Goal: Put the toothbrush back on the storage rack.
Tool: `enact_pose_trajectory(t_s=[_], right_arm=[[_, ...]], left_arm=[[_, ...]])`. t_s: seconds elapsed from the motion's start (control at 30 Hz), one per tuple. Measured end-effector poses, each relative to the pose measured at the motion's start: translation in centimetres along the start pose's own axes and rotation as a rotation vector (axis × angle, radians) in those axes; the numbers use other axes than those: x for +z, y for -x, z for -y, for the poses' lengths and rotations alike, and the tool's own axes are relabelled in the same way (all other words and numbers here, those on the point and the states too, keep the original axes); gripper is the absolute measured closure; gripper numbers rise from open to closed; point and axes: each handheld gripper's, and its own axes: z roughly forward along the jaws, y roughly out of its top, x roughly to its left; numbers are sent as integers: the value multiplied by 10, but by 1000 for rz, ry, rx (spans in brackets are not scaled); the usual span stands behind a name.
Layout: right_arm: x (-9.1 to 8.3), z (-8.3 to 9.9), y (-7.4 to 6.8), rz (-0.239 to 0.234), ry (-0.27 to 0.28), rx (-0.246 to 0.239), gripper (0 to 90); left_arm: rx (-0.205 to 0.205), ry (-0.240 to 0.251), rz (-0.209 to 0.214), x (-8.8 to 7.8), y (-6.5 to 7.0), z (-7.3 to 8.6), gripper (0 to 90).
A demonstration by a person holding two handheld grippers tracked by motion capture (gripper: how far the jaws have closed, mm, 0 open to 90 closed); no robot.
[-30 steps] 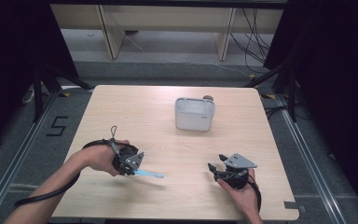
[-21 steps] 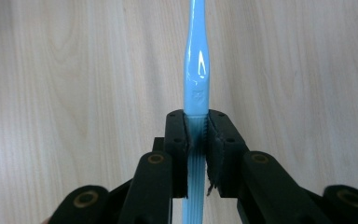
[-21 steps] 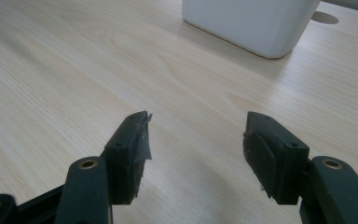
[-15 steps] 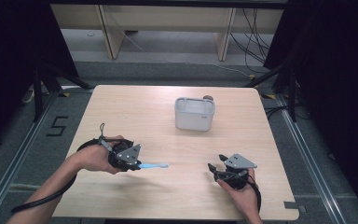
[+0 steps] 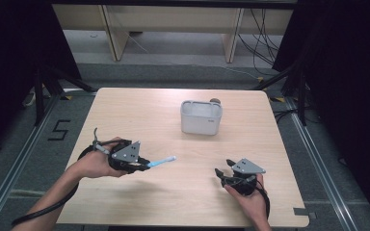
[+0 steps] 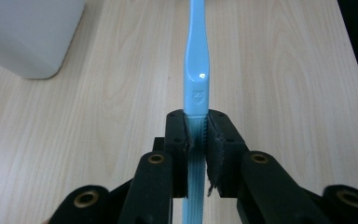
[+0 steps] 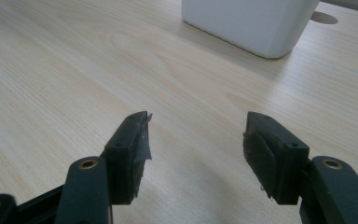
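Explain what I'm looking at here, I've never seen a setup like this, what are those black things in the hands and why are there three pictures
Nothing here is a robot arm. A person sits at a wooden table and holds a hand-operated gripper in each hand: a black tool with two jaws that pinch.

The wide picture comes from a camera fixed above the table, looking forward and down. The other two come from small cameras riding on the grippers, each looking along its own jaws.

The left gripper is shut on a light blue toothbrush, clamping its ribbed handle so the rest sticks out forward, held off the table. The right gripper is open with nothing between its jaws, low over the wood.

On the table stands a white container, with a small round thing just behind it that is too small to identify.
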Motion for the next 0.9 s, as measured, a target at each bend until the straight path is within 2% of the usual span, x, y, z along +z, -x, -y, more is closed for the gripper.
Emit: enact_pose_trajectory(t_s=[0.13,0.2,0.23,0.27,0.3,0.33,0.37,0.47,0.5,0.6,0.63,0.67,0.7,0.77,0.83,0.9], right_arm=[[0,0,-1,-13,-15,18,415],[0,0,0,-3,-3,-3,414],[0,0,-1,-10,-16,19,415],[0,0,-1,-10,-16,19,415],[0,0,2,-4,-1,-25,415],[0,0,1,-1,-3,-19,415],[0,0,-1,-9,-15,14,414],[-1,0,-2,-9,-17,19,415],[0,0,0,1,-4,-4,415],[0,0,2,6,2,-27,415],[0,0,0,-4,-7,1,415],[0,0,2,7,2,-27,415],[0,0,1,0,-3,-15,415],[0,0,2,7,1,-27,415],[0,0,2,7,1,-27,415],[0,0,2,3,-1,-23,415]], left_arm=[[-55,70,-5,-2,0,5,789],[-85,108,-6,-3,0,7,789],[-91,117,-18,-4,0,8,789],[-101,121,-26,-4,0,9,789],[-102,126,-40,-5,-1,10,789],[-111,132,-50,-5,-1,11,789],[-123,143,-58,-6,-2,12,789],[-177,206,-93,-5,-3,17,790],[-196,218,-102,-5,-2,18,789],[-230,256,-119,-5,-2,22,789],[-236,272,-125,-4,-2,23,790],[-250,290,-132,-4,-2,24,789],[-253,295,-142,-5,-2,25,790],[-269,327,-149,-5,-2,27,790],[-302,358,-154,-4,-1,29,790],[-311,374,-159,-3,0,31,789]])
